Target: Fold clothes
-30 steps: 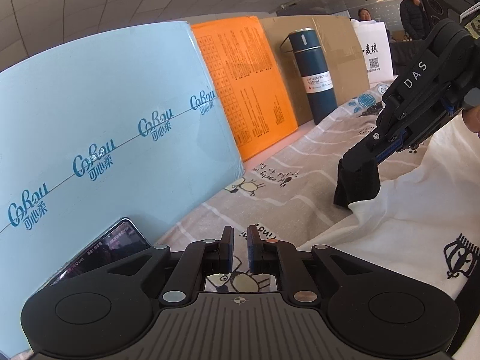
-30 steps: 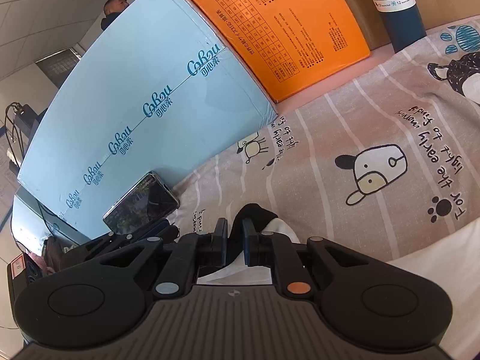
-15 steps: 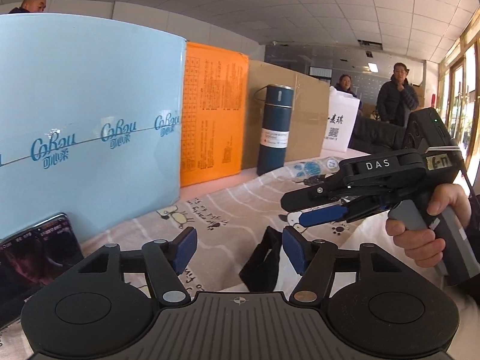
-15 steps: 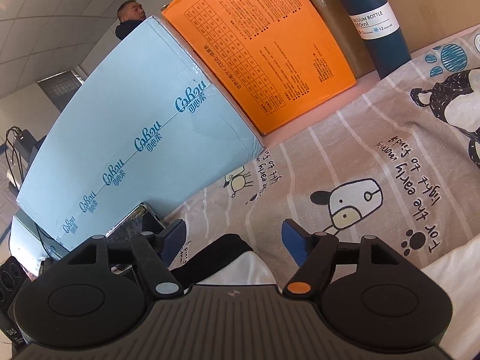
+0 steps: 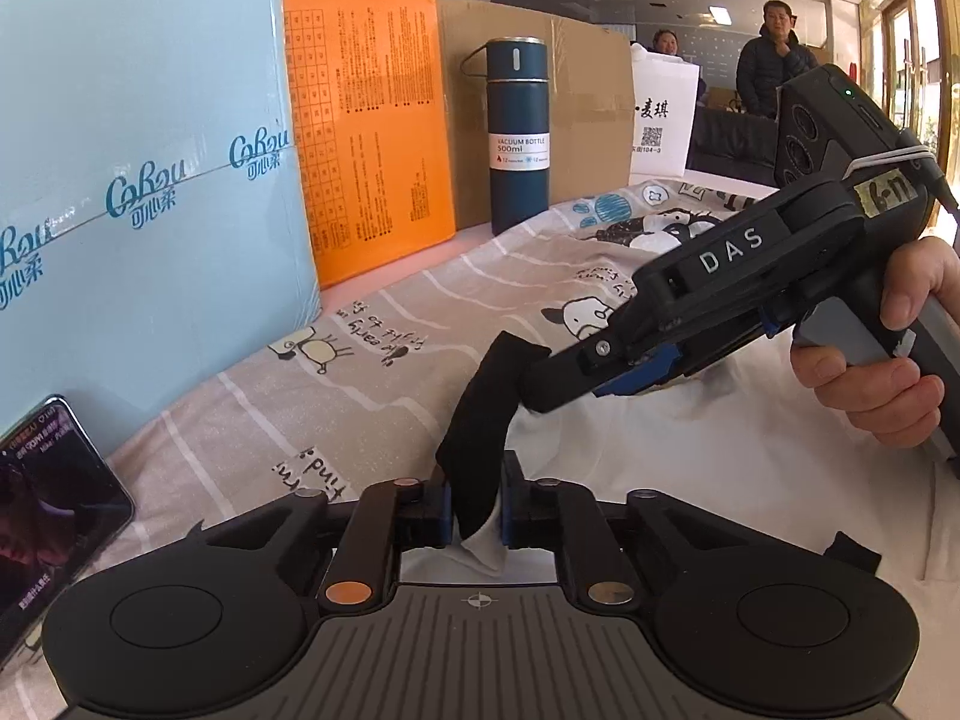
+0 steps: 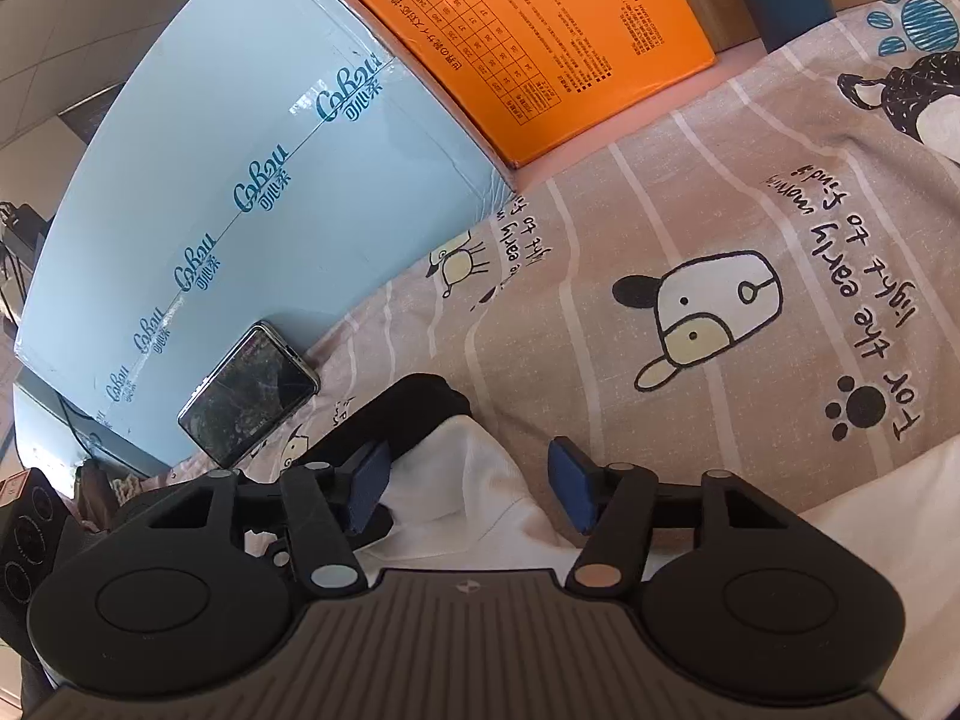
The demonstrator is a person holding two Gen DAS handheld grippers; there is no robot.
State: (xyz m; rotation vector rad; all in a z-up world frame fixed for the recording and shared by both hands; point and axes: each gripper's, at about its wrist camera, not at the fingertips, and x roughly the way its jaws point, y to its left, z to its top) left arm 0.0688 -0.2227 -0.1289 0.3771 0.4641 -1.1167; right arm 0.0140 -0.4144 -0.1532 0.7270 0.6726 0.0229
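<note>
A white T-shirt (image 5: pixel 690 468) with a black sleeve cuff (image 5: pixel 486 420) lies on a cartoon-print bedsheet (image 5: pixel 372 372). My left gripper (image 5: pixel 474 510) is shut on the black cuff and lifts it a little. My right gripper (image 6: pixel 468 480) is open, with the white sleeve (image 6: pixel 462 480) and black cuff (image 6: pixel 420 402) lying between its blue pads. In the left wrist view the right gripper (image 5: pixel 540 384) hovers just beyond the cuff, held by a hand.
A light blue box (image 5: pixel 138 192), an orange box (image 5: pixel 366 150), a cardboard box (image 5: pixel 588 114) and a dark blue vacuum bottle (image 5: pixel 517 132) line the far edge. A phone (image 5: pixel 48 504) leans on the blue box. Two people (image 5: pixel 774 54) are behind.
My left gripper, open half a second ago, has shut on the black cuff. My right gripper let go of the cuff earlier and stays open, close above the sleeve.
</note>
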